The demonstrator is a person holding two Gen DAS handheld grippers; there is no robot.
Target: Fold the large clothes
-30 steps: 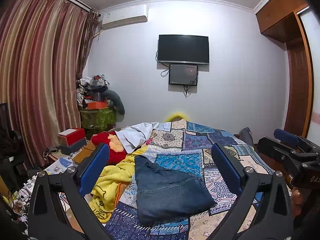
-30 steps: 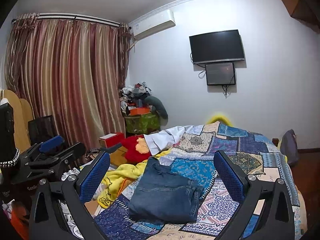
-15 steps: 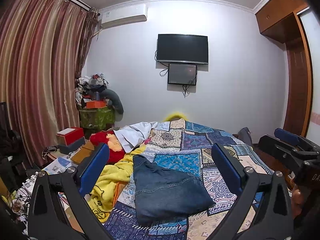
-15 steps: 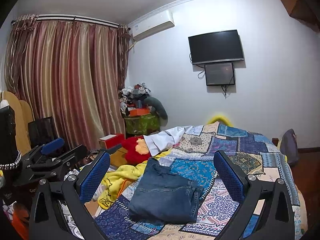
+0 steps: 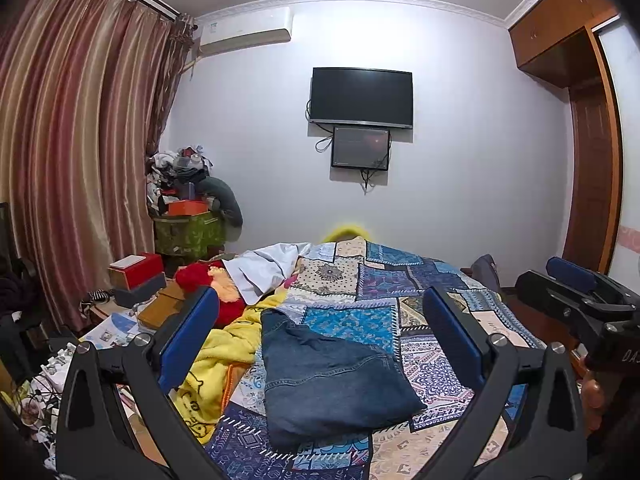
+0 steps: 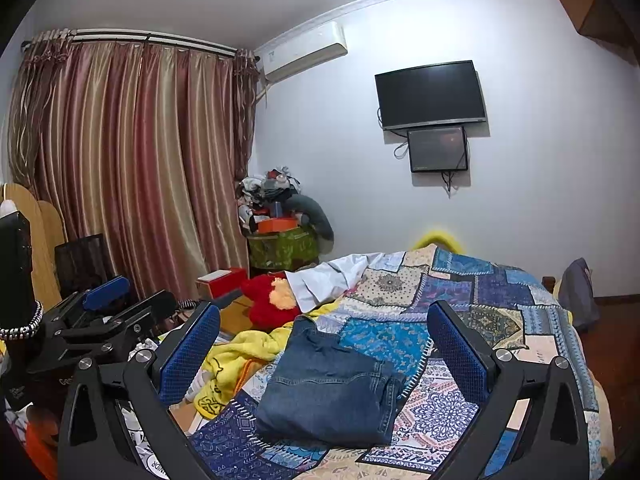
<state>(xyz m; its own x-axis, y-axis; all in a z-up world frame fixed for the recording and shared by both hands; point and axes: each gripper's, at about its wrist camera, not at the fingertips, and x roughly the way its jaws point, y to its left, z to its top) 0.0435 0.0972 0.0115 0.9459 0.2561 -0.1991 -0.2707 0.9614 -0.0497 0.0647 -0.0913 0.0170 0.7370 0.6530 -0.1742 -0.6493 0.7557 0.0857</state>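
**Little moved since a second ago**

Both views have shifted only slightly. The left gripper and right gripper are held wide apart, empty, above the folded jeans on the patchwork bedspread. The jeans' near edge is partly cut off by the jaws.

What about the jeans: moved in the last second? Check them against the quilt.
No. The jeans lie where they did, far corner still beside the bright blue patch of the quilt.
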